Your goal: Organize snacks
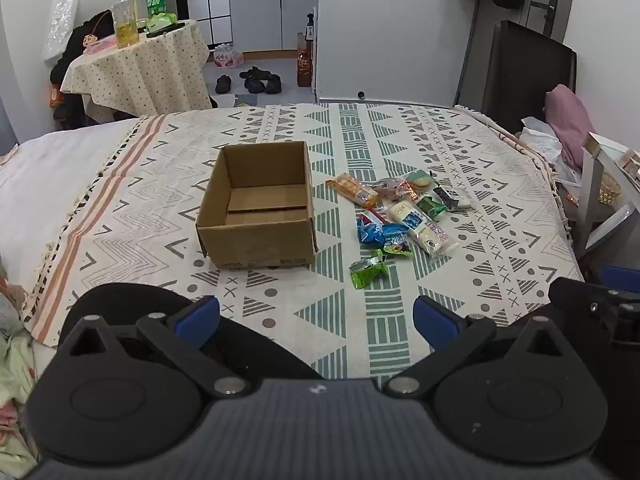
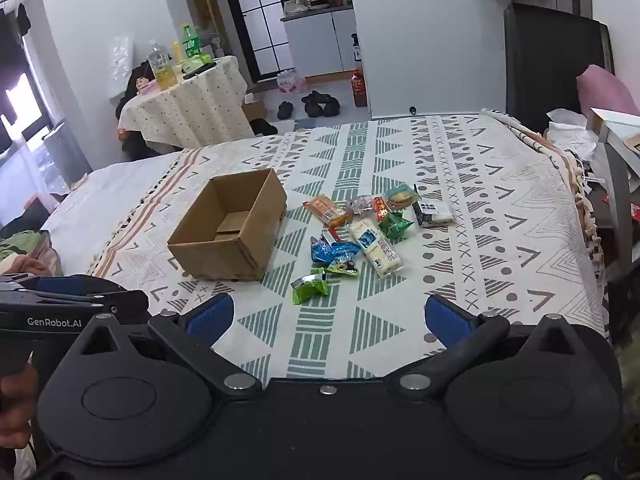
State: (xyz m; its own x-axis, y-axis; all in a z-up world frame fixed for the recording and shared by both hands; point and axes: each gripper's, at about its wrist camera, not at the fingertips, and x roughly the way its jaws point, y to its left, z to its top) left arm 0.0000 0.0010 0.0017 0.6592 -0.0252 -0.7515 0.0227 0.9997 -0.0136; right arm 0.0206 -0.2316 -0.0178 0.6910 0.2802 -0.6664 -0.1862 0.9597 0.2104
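Snack packets heaped on the bed, box waiting empty beside them.

The snacks (image 1: 400, 216) lie scattered just right of the open cardboard box (image 1: 256, 208), which holds nothing yet, likely their destination. Both the left gripper (image 1: 316, 320) and right gripper (image 2: 328, 316) hover short of the pile, jaws spread wide, grasping nothing.

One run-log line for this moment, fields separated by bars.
stage: not started | open brown cardboard box: empty | pile of wrapped snacks: on patterned cloth, right of box | left gripper: open, empty | right gripper: open, empty
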